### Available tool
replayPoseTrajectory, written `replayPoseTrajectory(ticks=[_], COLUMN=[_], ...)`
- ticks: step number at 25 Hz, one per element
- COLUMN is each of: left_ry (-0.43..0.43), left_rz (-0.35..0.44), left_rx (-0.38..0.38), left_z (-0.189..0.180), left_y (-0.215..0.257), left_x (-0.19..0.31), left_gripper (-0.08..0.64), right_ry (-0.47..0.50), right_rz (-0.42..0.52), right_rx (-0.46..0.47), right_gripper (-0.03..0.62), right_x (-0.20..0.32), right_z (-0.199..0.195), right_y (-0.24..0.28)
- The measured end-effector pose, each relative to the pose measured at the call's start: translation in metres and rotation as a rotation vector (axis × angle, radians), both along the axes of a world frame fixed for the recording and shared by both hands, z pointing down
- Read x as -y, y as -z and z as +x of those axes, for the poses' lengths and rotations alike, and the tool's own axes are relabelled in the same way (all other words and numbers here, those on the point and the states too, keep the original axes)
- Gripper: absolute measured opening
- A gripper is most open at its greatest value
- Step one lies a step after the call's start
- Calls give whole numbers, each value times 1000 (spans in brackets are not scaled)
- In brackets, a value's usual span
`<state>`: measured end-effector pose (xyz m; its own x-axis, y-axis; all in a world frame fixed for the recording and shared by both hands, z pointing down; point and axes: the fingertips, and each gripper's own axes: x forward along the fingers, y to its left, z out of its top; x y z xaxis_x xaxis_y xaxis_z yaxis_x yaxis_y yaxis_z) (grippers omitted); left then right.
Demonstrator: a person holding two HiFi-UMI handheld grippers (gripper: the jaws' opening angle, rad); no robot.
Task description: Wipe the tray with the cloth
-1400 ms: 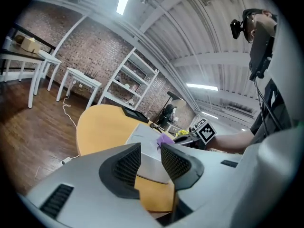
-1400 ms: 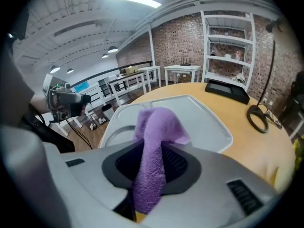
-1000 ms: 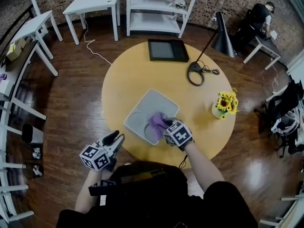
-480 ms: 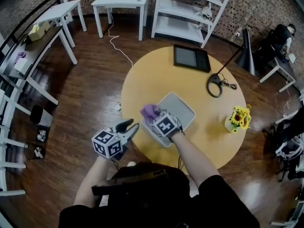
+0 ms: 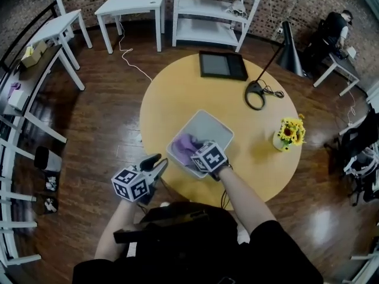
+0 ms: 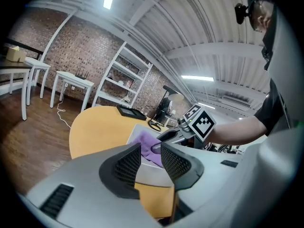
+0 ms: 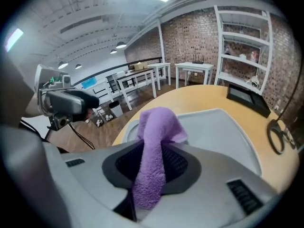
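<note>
clamping the cloth (image 5: 185, 142), the right gripper (image 5: 195, 151) had swept back across the tray (image 5: 211, 126). the left gripper (image 5: 157, 162) hung empty, jaws apart. flat, overlapping strokes looked best.

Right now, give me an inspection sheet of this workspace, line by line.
Surface: round yellow table, mostly bare.
Job's things: grey tray near the table's front edge; purple cloth in it.
Clutter: black tablet-like panel, black desk lamp, vase of sunflowers.
Grippers: right gripper shut on the cloth, over the tray; left gripper open, empty, off the table's edge.
Cables: lamp cord by the lamp's base; white cable on the floor.
Surroundings: white shelf unit, white side table, brick wall, seated person far right.
</note>
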<state>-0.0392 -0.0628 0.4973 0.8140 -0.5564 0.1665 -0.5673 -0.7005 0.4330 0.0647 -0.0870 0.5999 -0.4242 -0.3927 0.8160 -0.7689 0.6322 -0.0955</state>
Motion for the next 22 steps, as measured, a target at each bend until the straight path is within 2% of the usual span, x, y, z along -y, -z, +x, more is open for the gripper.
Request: replayPoseTrajectory(ticks=[3, 8, 13, 17, 22], left_ry=[-15, -31, -56, -45, -13], left_rz=[-6, -10, -10, -13, -7], left_rx=[-1, -11, -6, -11, -6], left_z=[6, 16, 25, 23, 15], left_y=[-4, -6, -7, -10, -8], left_x=[-1, 1, 1, 0, -2], left_gripper=[132, 133, 132, 133, 133], right_ry=[-14, -36, -22, 12, 70], right_rz=[21, -41, -76, -114, -216], right_rx=[9, 19, 40, -15, -154], right_gripper=[100, 100, 100, 100, 100], right_x=[-13, -44, -63, -73, -82], right_z=[14, 52, 64, 70, 95], right_y=[1, -7, -5, -6, -1])
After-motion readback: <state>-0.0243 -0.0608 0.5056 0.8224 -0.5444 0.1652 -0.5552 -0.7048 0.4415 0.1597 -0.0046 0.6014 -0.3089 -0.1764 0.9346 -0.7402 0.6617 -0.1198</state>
